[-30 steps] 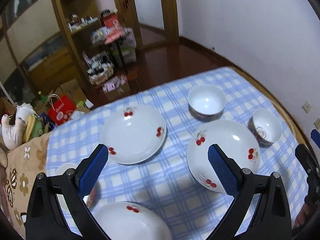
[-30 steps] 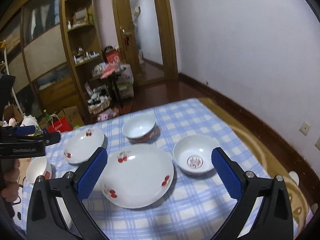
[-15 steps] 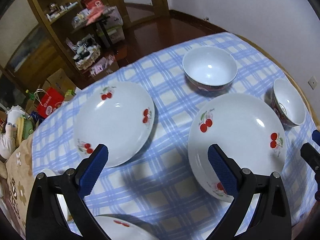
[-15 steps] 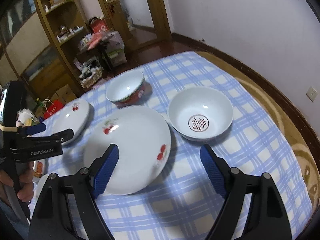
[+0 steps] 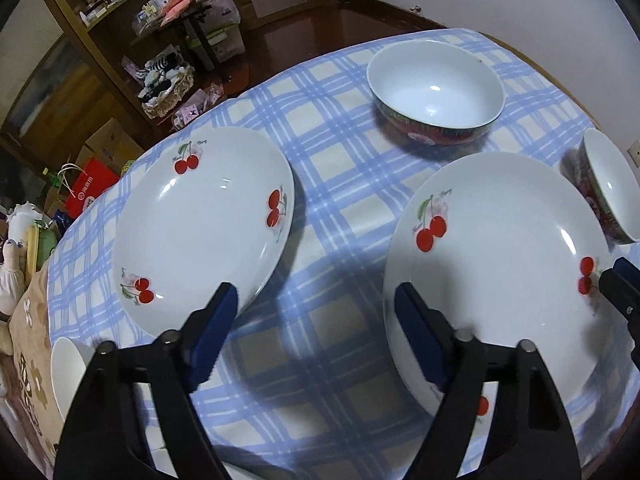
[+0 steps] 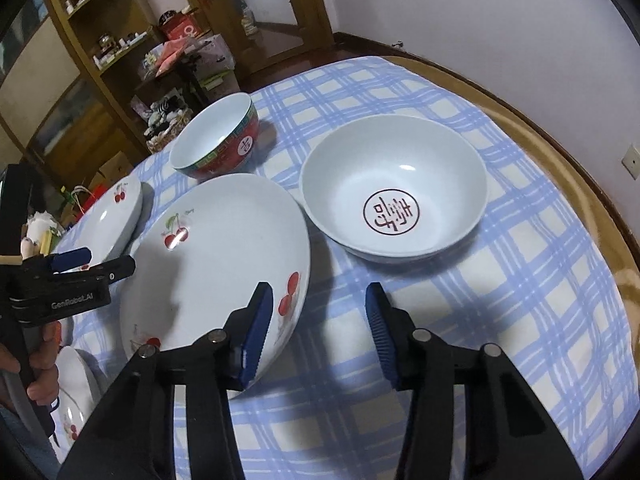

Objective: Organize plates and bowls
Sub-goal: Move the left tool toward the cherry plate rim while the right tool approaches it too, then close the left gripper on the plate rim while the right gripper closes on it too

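Two white cherry plates lie on the blue checked cloth: the left plate (image 5: 200, 220) and the right plate (image 5: 500, 264), also in the right wrist view (image 6: 216, 264). My left gripper (image 5: 316, 336) is open and empty, low over the cloth between the two plates. My right gripper (image 6: 320, 328) is open and empty, its left finger over the right plate's near rim. A red-sided bowl (image 5: 436, 88) (image 6: 216, 140) stands behind. A white bowl with a red mark (image 6: 394, 188) stands right of the plate.
A third cherry plate (image 6: 76, 396) and a small bowl (image 5: 68, 372) sit at the near left edge. The round table's wooden rim (image 6: 580, 168) curves on the right. Shelves and clutter (image 5: 168, 76) stand beyond the table.
Both grippers have moved down and forward, closer to the table. Both jaws have narrowed but stay open. The dishes have not moved.
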`<control>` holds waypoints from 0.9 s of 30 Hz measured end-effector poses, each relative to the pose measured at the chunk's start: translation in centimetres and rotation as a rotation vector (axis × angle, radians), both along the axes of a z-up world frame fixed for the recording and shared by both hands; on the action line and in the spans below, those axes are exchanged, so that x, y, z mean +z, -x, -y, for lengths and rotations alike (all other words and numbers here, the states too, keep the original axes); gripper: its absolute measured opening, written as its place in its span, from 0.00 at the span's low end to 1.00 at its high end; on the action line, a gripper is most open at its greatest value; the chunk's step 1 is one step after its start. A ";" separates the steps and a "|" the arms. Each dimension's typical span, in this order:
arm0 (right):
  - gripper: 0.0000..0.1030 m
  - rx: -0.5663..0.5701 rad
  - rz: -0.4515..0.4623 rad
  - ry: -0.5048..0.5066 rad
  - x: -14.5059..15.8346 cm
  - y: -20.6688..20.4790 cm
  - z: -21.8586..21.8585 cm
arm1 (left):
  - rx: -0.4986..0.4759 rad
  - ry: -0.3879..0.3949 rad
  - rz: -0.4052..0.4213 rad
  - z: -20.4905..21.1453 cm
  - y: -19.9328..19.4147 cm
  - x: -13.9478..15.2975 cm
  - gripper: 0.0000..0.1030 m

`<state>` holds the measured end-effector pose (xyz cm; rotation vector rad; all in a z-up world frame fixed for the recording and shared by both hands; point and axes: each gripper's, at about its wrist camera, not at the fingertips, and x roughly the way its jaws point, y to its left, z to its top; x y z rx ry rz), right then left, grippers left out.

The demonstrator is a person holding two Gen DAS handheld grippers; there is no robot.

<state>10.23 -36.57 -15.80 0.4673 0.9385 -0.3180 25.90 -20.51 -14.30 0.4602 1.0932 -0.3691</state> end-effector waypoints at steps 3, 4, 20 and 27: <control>0.34 -0.004 -0.008 -0.009 -0.2 -0.1 0.1 | 0.000 0.045 -0.055 0.1 -0.1 -0.6 0.59; 0.34 -0.005 -0.009 -0.005 -0.2 -0.1 0.1 | -0.006 0.051 -0.067 0.3 -0.1 -0.7 0.54; 0.34 -0.014 -0.012 0.013 -1.0 -0.5 0.0 | -0.012 0.092 -0.121 1.2 -0.1 -1.8 0.34; 0.34 -0.029 -0.019 -0.013 -1.5 -0.7 0.3 | 0.000 0.132 -0.185 1.4 0.2 -1.7 0.18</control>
